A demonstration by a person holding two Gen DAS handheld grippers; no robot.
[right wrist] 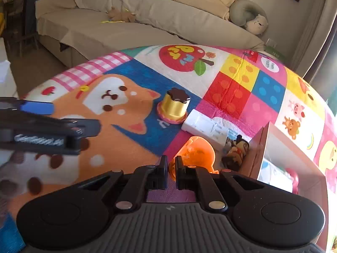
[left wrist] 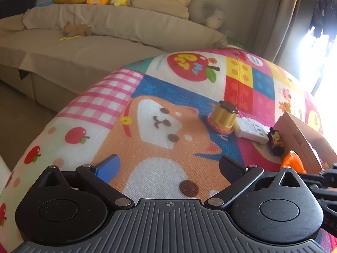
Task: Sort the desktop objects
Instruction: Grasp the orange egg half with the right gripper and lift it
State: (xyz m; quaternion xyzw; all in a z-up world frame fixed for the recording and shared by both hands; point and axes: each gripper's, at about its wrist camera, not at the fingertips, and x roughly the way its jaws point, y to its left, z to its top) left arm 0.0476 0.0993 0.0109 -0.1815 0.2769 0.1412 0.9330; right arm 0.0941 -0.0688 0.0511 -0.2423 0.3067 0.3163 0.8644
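Note:
My right gripper [right wrist: 171, 166] is shut on an orange translucent toy [right wrist: 195, 154], held just above the colourful mat; the toy also shows in the left wrist view [left wrist: 292, 161]. Beyond it lie a small dark cartoon figure [right wrist: 237, 151], a white plug adapter [right wrist: 205, 127] and a gold cup with a brown lid [right wrist: 174, 106]. A cardboard box [right wrist: 294, 160] stands open at the right. My left gripper [left wrist: 168, 166] is open and empty over the dog picture, left of the gold cup [left wrist: 224, 116]. It shows at the left in the right wrist view [right wrist: 42, 122].
The patchwork mat [left wrist: 189, 92] covers the table. The figure [left wrist: 276, 143], adapter [left wrist: 250, 130] and box [left wrist: 303, 139] sit at its right side. A beige sofa [left wrist: 94, 33] with plush toys stands behind. Bright window glare fills the right.

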